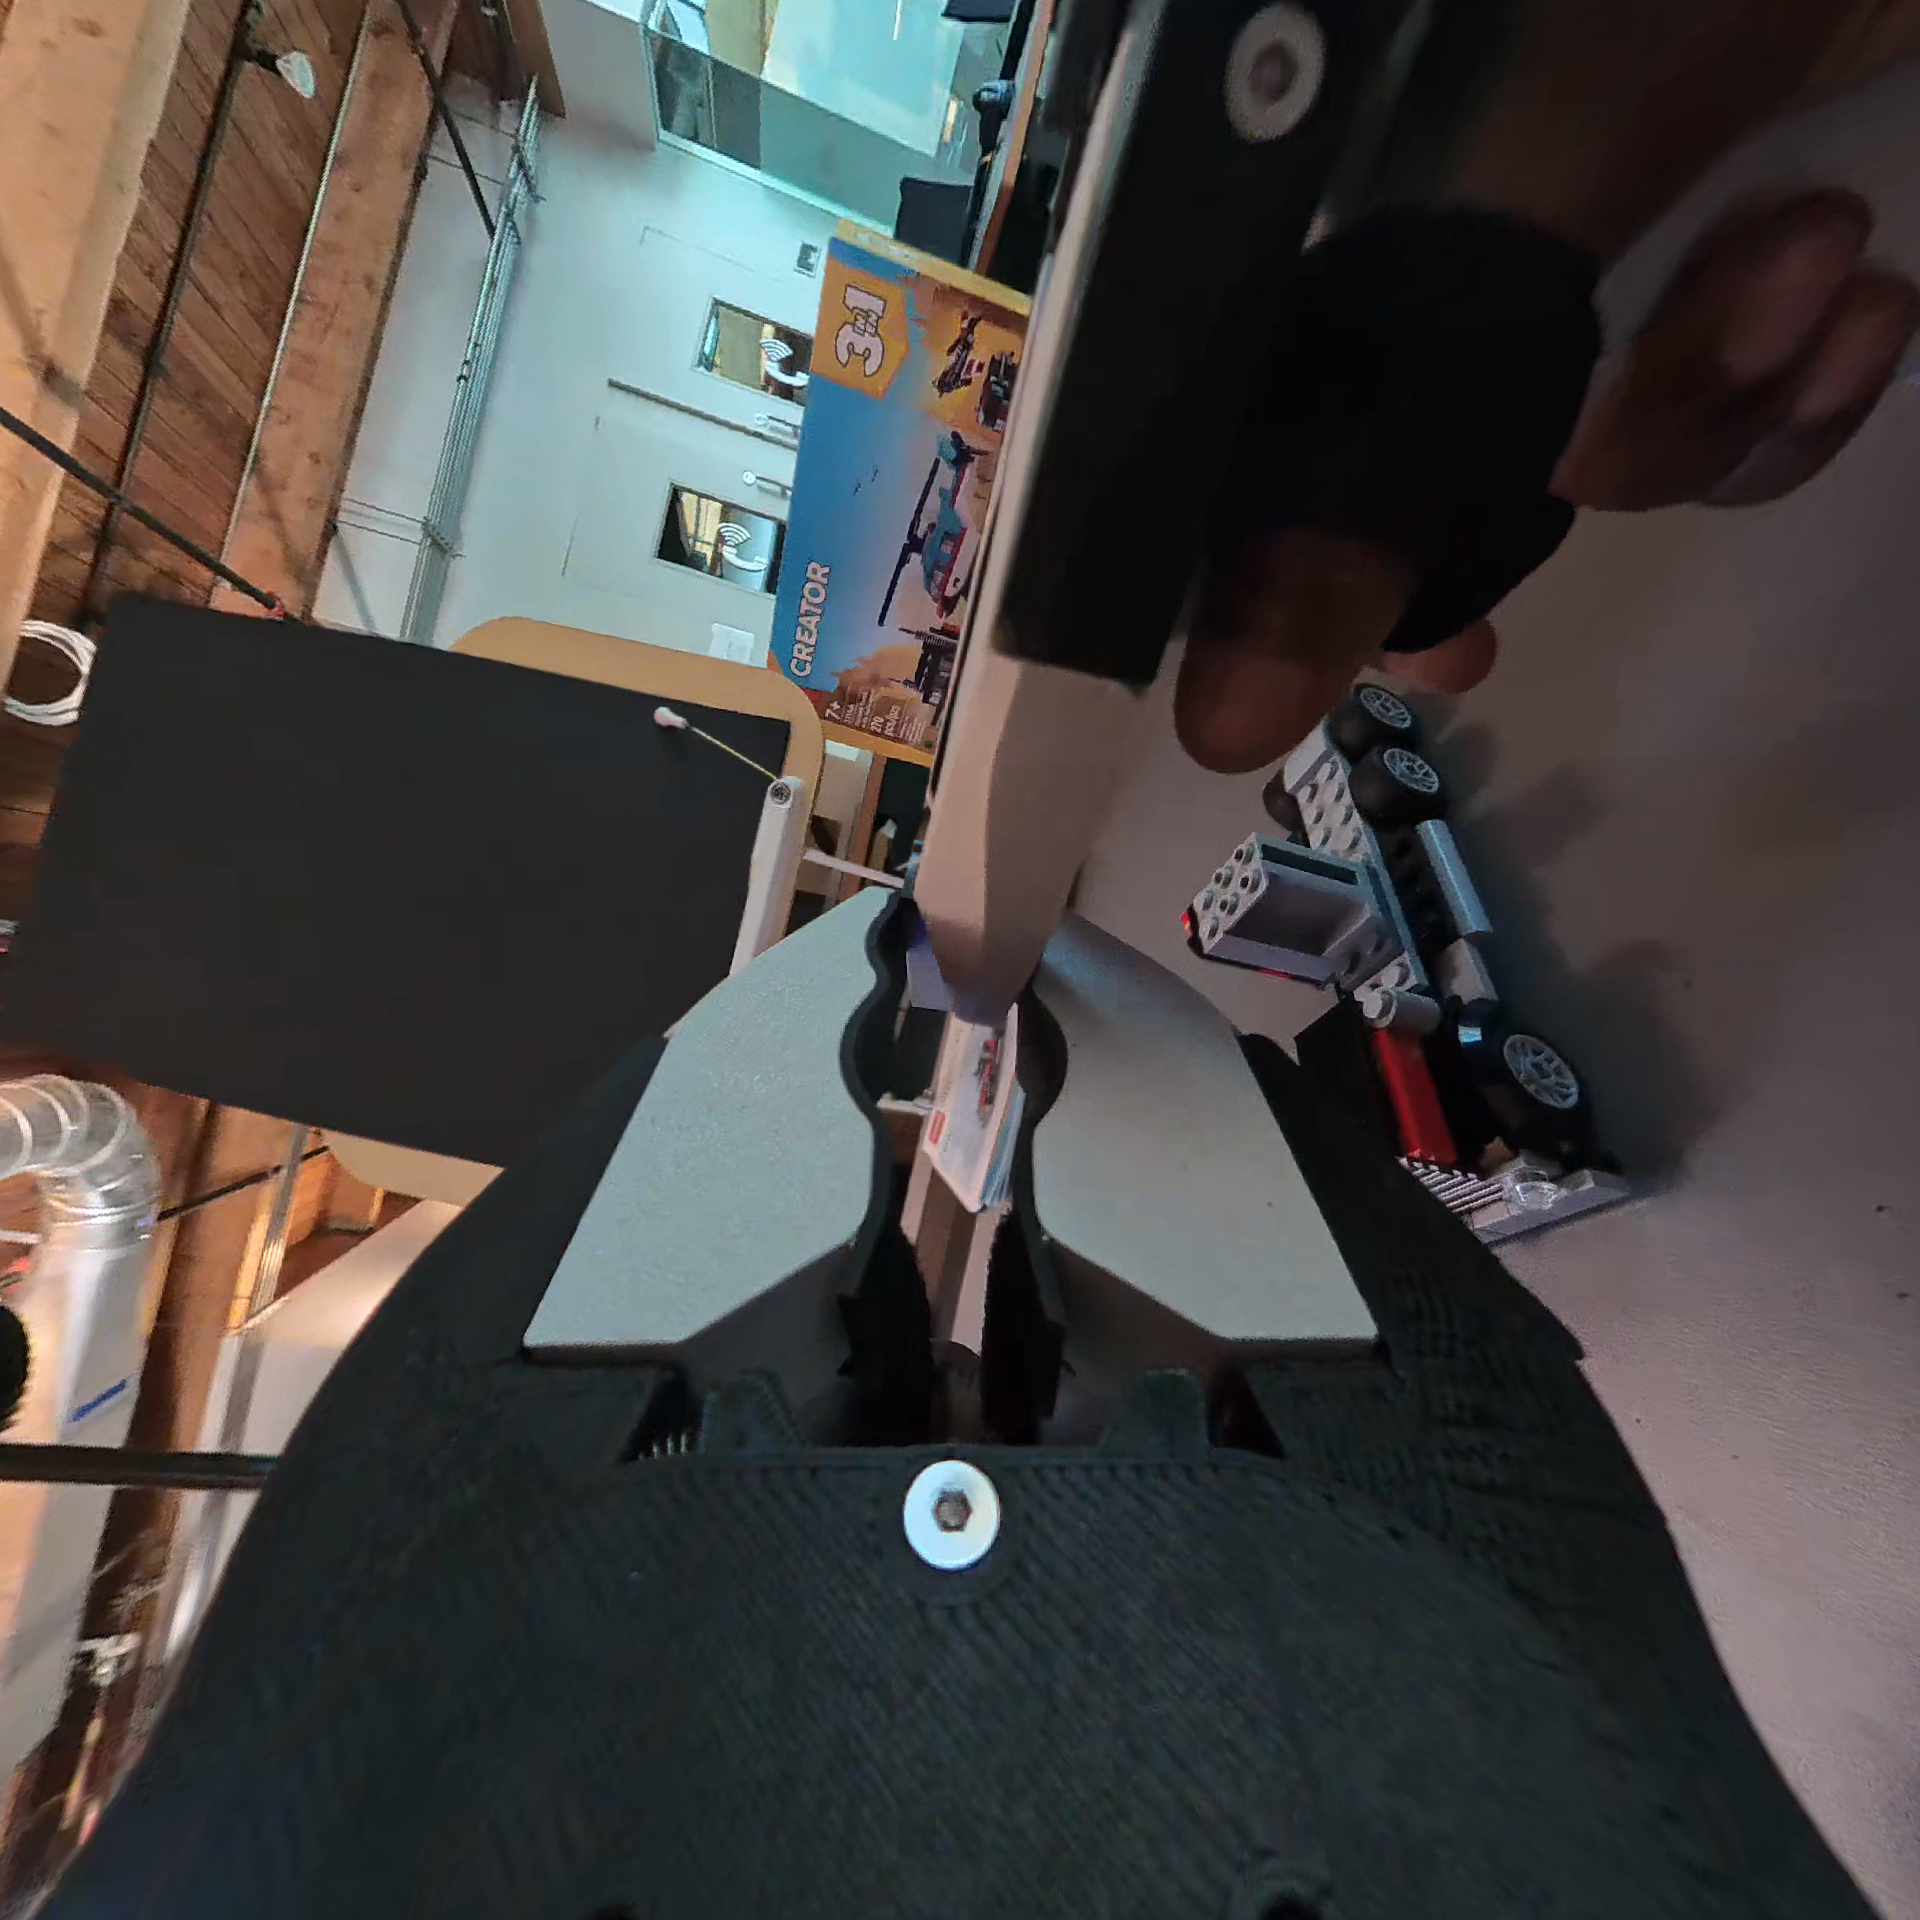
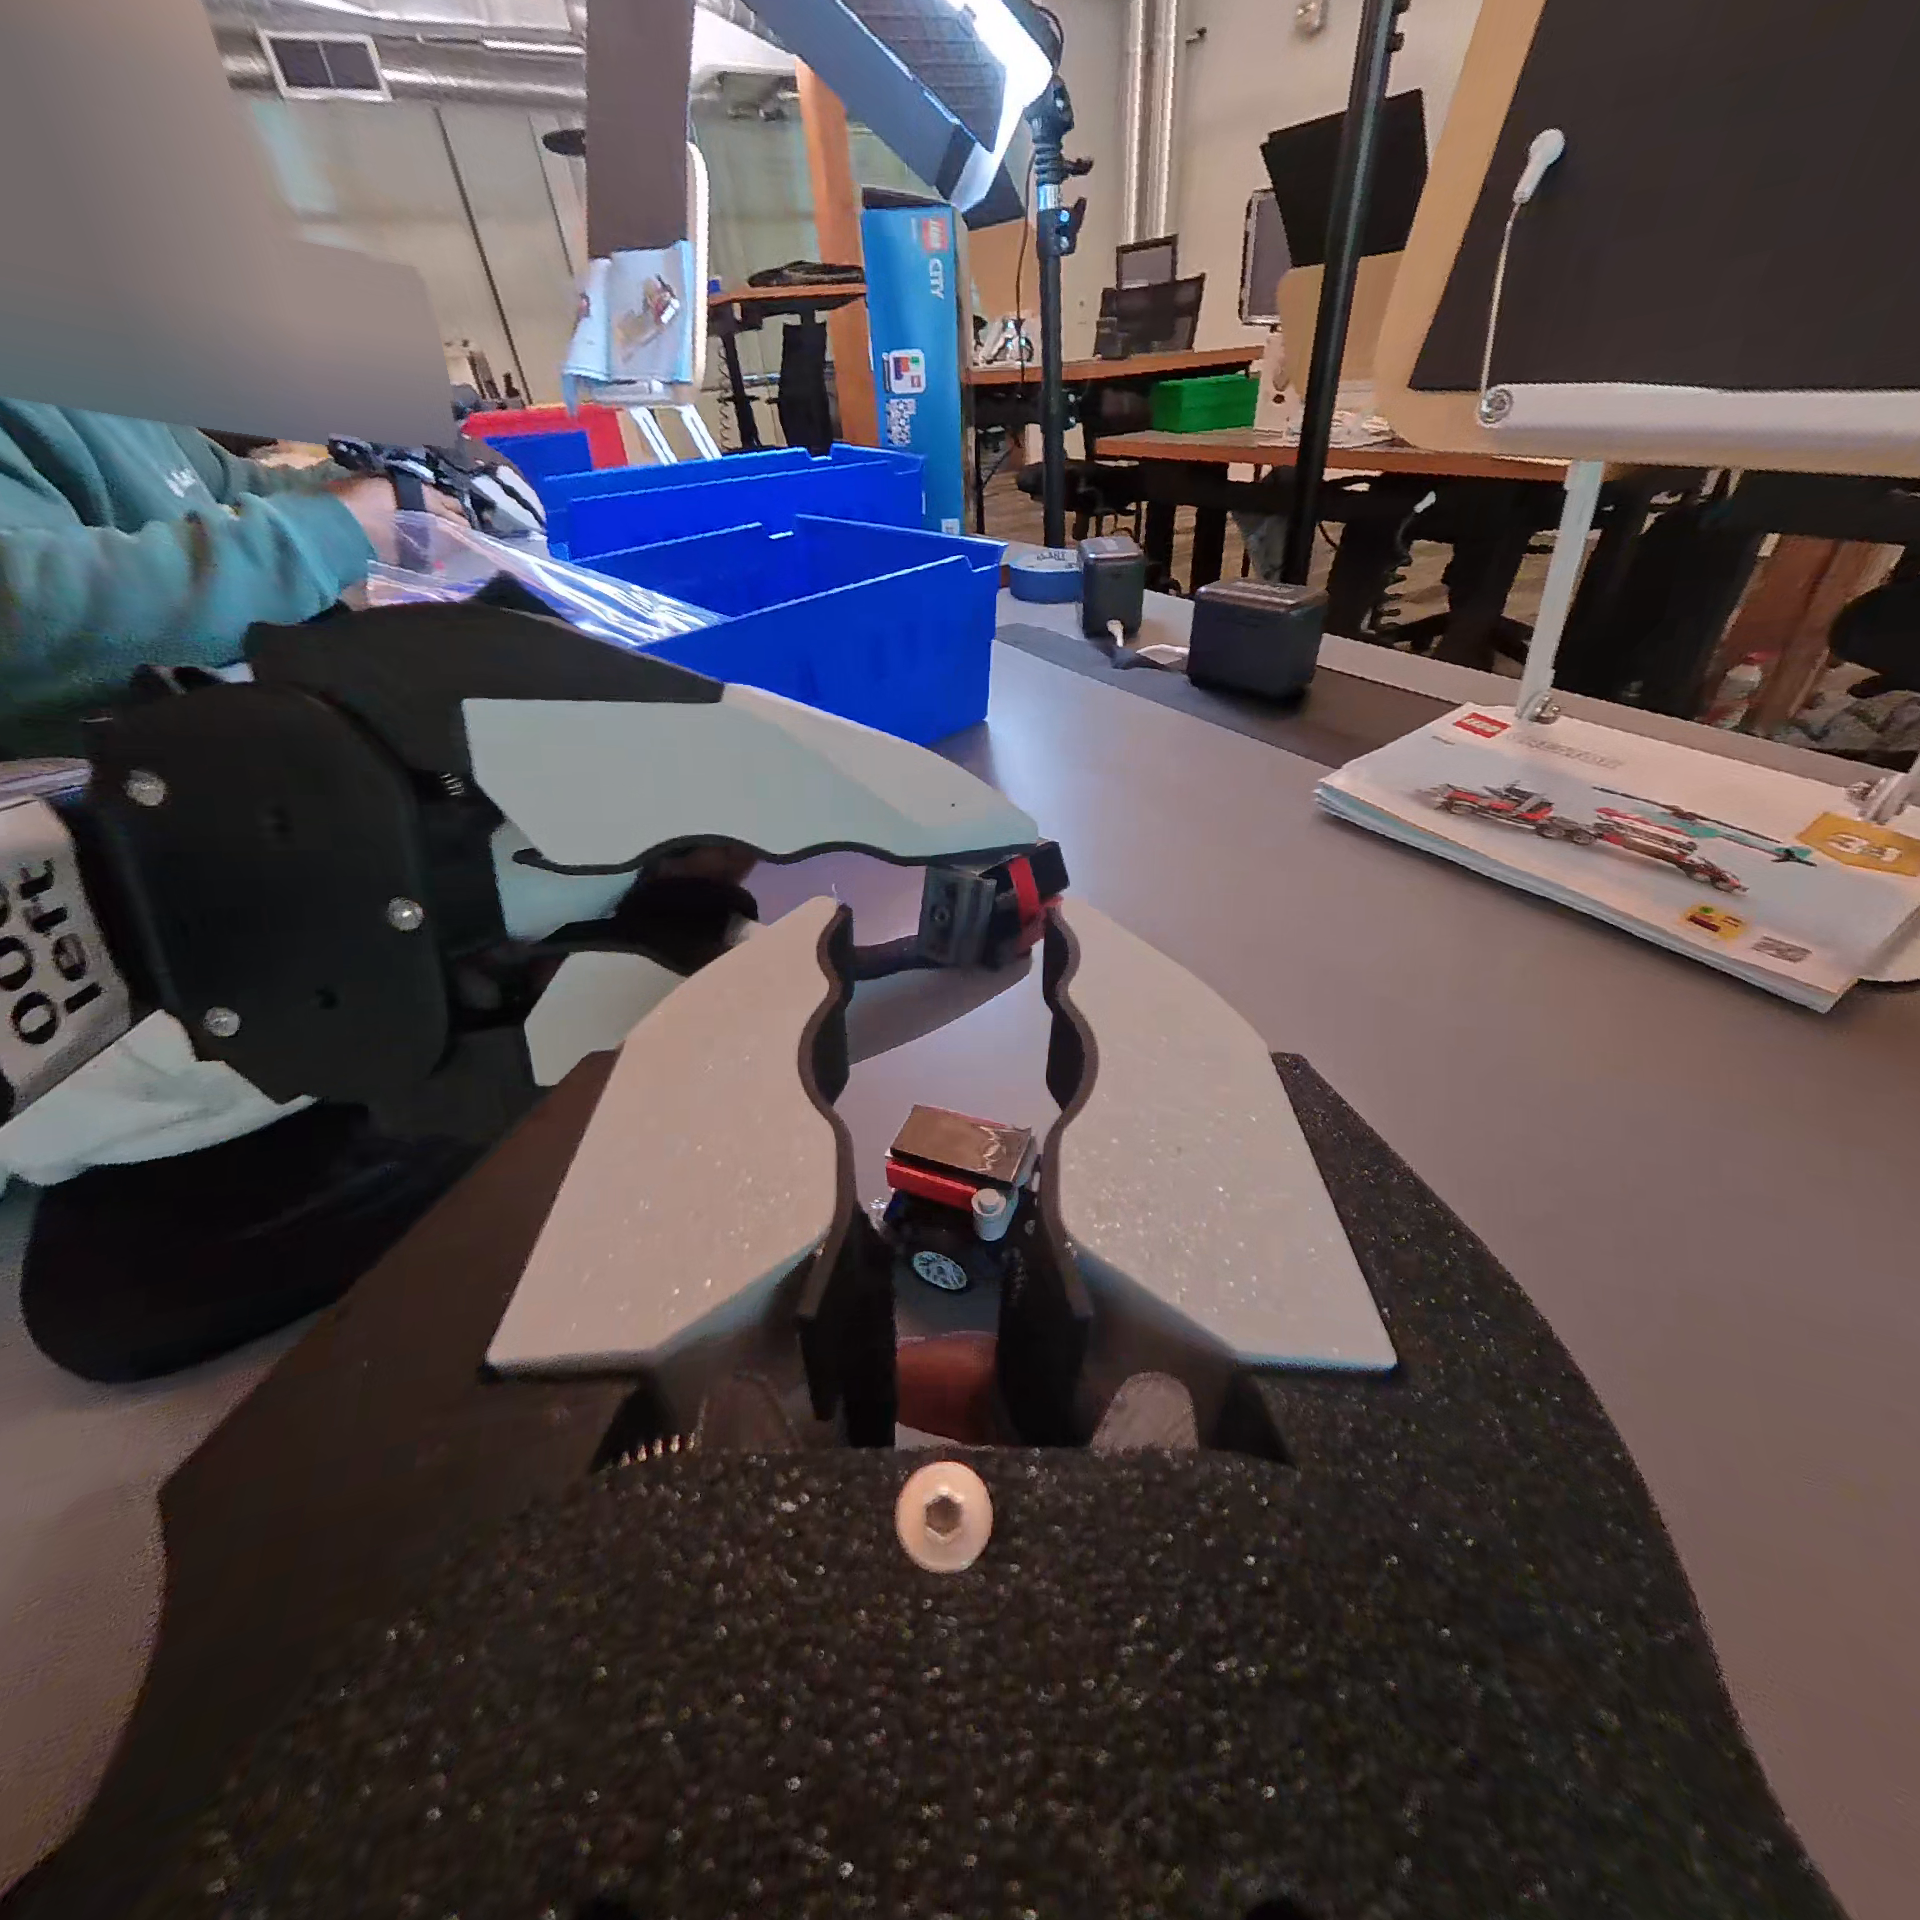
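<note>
Left gripper: the left gripper [image 1: 961, 966] lies turned on its side, with its jaws drawn close together on a small brick piece [image 2: 961, 920] of grey, black and red at the very tips. In the right wrist view the piece spans from the upper finger [image 2: 727, 790] to the lower one.

Right gripper: the right gripper [image 2: 940, 940] has its jaws well apart and nothing clamped. Its tips sit just beside the left gripper's tips and the piece held there. A hand in a black fingerless glove [image 1: 1403, 468] holds it.

Between the right fingers: the front of a toy truck [image 1: 1403, 966] shows low down, with a black roof, a red band and one spoked wheel. There is clear space between it and the left-hand finger. On the other side I cannot tell whether it touches.

Truck: it stands on the grey table [image 2: 1351, 1143] and is built of grey, black and red bricks with several wheels.

Booklet: an instruction booklet [image 2: 1621, 831] lies flat on the table, well apart from both grippers, at the foot of a white stand.

Board: a black board [image 2: 1714, 187] with a light wooden edge sits tilted on that stand.

Bins: blue plastic bins [image 2: 831, 613] stand in a row at the far side of the table.

Box: a toy set box [image 1: 894, 499] stands upright in the background.

Person: a teal sleeve [image 2: 156, 540] reaches in beyond the left gripper.
</note>
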Demonstrator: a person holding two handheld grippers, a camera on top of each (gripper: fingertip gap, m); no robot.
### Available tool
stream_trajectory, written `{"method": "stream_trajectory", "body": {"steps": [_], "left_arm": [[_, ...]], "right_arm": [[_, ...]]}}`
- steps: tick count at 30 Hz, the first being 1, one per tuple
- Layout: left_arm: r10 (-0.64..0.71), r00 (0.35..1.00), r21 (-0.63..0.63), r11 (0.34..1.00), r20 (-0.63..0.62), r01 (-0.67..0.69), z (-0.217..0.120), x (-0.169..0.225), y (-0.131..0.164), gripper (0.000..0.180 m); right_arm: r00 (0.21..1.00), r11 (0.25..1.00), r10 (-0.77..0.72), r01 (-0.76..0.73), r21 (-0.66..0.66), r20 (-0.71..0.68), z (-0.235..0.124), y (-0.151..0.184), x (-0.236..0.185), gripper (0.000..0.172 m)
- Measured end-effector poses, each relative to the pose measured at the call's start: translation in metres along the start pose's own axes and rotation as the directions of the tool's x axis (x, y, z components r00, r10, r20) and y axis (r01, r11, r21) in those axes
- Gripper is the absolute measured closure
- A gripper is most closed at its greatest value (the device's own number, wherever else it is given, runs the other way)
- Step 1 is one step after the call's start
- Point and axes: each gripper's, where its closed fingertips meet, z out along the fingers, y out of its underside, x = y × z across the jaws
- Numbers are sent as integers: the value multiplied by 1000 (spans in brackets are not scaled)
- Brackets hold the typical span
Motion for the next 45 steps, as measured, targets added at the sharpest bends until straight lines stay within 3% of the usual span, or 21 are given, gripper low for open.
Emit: {"method": "stream_trajectory", "body": {"steps": [7,14,17,20,37,45], "left_arm": [[41,998,11,999,42,-41,-1,0,-6,163],[-47,997,61,997,57,44,-1,-4,-7,157],[-32,995,73,997,89,25,-1,-8,-7,153],[13,991,80,996,131,-24,-3,-12,-9,163],[145,968,40,987,206,-156,-5,-20,-4,163],[204,958,54,974,202,-219,-5,-19,-3,163]], "right_arm": [[984,988,-151,150,-23,-95,-5,-3,5,156],[963,970,-241,243,-3,-121,-9,-11,3,157],[975,976,-214,216,30,-53,-7,-12,-7,157],[984,982,-180,181,63,-13,-7,-15,-11,157],[981,974,-193,192,122,-4,-11,-25,-13,155],[960,956,-277,278,94,-24,-10,-23,-15,161]]}}
